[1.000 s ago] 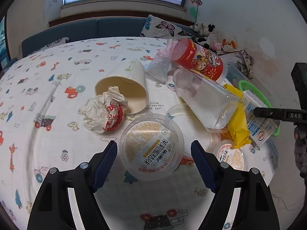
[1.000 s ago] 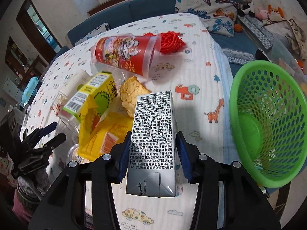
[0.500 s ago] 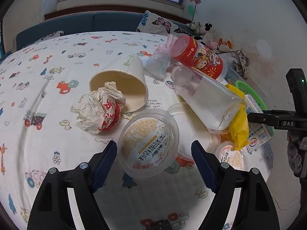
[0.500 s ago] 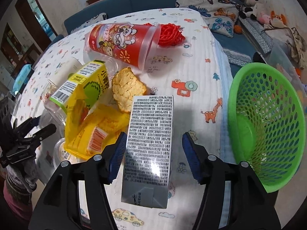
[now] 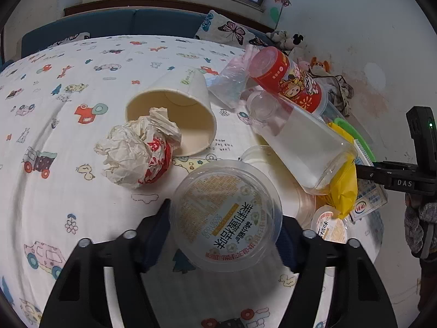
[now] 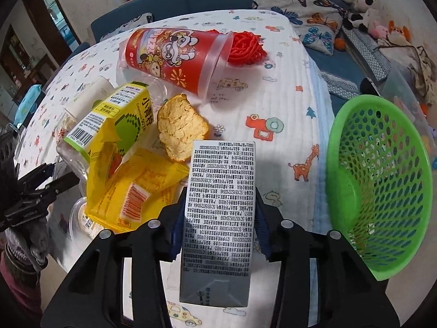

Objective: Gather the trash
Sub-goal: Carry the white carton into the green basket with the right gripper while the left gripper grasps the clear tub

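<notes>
My left gripper (image 5: 222,221) is shut on a clear plastic tub (image 5: 226,213) with a printed yellow lid, its blue pads pressing both sides. My right gripper (image 6: 220,220) is shut on a grey milk carton (image 6: 220,218) with black print, held above the tablecloth. A green mesh basket (image 6: 382,180) stands at the table's right edge, just right of the carton. In the left wrist view the right gripper's side shows at the far right (image 5: 396,176).
On the table lie a crumpled wrapper (image 5: 136,155), a paper cup (image 5: 177,112), a red cup (image 6: 177,57), a clear bottle (image 5: 300,139), a yellow juice box (image 6: 109,117), yellow packets (image 6: 136,188), a cracker (image 6: 180,128) and a small lidded cup (image 5: 331,227).
My left gripper has closed on the plastic tub. My right gripper opened around the carton half a second ago and has closed on it again.
</notes>
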### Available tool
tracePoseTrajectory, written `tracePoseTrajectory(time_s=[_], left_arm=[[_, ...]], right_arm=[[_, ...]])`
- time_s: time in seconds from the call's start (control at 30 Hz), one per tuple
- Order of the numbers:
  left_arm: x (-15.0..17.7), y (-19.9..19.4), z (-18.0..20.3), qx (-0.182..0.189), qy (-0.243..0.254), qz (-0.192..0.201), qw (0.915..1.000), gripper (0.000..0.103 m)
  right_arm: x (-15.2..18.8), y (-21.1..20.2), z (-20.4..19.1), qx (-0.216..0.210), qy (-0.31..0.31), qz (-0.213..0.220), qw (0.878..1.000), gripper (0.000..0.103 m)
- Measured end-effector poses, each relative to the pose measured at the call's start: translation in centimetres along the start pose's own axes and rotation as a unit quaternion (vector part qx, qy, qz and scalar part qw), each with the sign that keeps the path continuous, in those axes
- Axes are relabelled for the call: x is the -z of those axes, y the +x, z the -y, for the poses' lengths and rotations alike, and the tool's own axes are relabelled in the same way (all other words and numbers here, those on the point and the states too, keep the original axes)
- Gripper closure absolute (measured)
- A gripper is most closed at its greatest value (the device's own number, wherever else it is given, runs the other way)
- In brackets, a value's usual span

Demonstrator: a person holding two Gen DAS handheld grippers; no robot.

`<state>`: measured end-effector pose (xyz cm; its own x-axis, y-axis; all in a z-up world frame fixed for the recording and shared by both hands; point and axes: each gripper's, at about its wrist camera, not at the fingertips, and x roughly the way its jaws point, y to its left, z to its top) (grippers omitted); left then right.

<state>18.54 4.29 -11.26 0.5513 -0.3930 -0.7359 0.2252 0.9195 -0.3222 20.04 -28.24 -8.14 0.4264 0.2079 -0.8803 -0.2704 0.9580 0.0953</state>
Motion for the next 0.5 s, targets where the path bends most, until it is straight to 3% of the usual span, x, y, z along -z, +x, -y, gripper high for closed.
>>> tracePoseTrajectory(time_s=[0.3, 0.5], left_arm=[[0.6, -2.9, 1.0, -0.008, 0.008, 0.034, 0.9994, 0.039], [-0.5, -6.2, 3.7, 0.002, 0.027, 0.066, 0.9975, 0.039]], right_arm=[[0.6, -1.9, 0.2, -0.01, 0.002, 0.02, 1.0, 0.062], [0.9, -4.2, 2.9, 0.003, 0.028, 0.045, 0.999, 0.062]])
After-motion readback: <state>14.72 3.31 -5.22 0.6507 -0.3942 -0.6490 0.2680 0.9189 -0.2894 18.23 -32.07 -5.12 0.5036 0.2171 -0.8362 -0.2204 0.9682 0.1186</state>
